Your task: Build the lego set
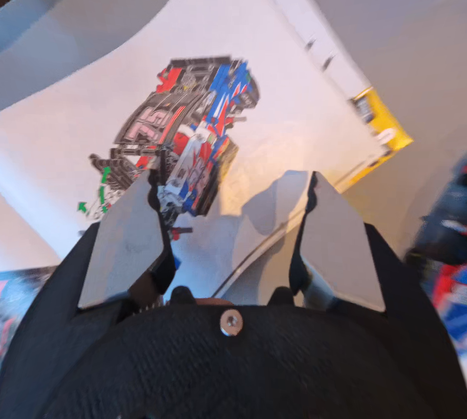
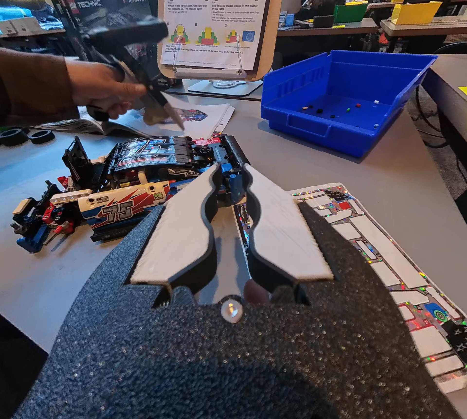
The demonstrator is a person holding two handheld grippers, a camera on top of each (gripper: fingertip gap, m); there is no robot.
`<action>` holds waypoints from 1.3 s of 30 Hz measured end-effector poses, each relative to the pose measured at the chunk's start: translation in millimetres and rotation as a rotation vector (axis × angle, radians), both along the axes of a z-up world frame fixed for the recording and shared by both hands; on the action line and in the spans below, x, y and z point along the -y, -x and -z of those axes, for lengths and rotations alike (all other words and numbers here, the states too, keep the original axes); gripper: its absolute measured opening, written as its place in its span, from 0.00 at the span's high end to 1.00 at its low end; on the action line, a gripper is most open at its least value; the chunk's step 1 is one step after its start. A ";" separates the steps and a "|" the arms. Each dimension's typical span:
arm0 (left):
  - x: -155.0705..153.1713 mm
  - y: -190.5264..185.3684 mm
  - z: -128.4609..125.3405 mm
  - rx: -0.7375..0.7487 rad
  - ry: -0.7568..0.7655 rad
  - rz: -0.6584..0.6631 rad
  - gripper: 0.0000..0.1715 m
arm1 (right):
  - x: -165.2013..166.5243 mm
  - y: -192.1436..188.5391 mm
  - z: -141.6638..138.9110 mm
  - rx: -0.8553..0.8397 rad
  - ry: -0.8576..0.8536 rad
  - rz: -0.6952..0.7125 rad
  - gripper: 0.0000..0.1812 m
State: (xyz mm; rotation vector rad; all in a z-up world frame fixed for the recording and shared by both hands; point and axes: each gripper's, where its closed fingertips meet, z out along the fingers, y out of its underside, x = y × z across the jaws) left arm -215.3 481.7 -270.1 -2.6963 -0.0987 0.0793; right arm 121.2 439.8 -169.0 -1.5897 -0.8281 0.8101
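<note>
The partly built lego race car, black, white, red and blue, lies on the grey table. My right gripper is nearly closed, its jaws around a blue part at the car's near end. My left gripper is open and empty, hovering over the open instruction booklet, above a printed picture of the car. It also shows, blurred, in the right wrist view, held by a hand over the booklet. The left wrist view is motion-blurred.
A blue bin with several small loose pieces stands at the back right. A holographic sticker sheet lies at the right. The set's box and a task sheet on a stand stand behind. Two black tyres lie at the far left.
</note>
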 end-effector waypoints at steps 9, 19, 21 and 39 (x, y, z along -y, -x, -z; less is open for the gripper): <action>-24.2 -1.6 6.3 0.025 -0.268 0.157 0.41 | -0.6 0.4 1.5 -0.009 0.017 -0.007 0.92; -0.2 0.7 1.5 -0.026 -0.192 0.125 0.30 | -6.0 -4.4 7.8 -0.010 0.050 0.007 0.92; 7.6 -2.0 -0.5 -0.032 -0.152 0.182 0.36 | -7.5 -4.7 9.7 -0.016 0.066 0.006 0.92; 140.6 -69.1 -109.9 0.251 -0.633 0.379 0.72 | 47.9 36.6 11.3 0.185 -0.064 -0.147 0.77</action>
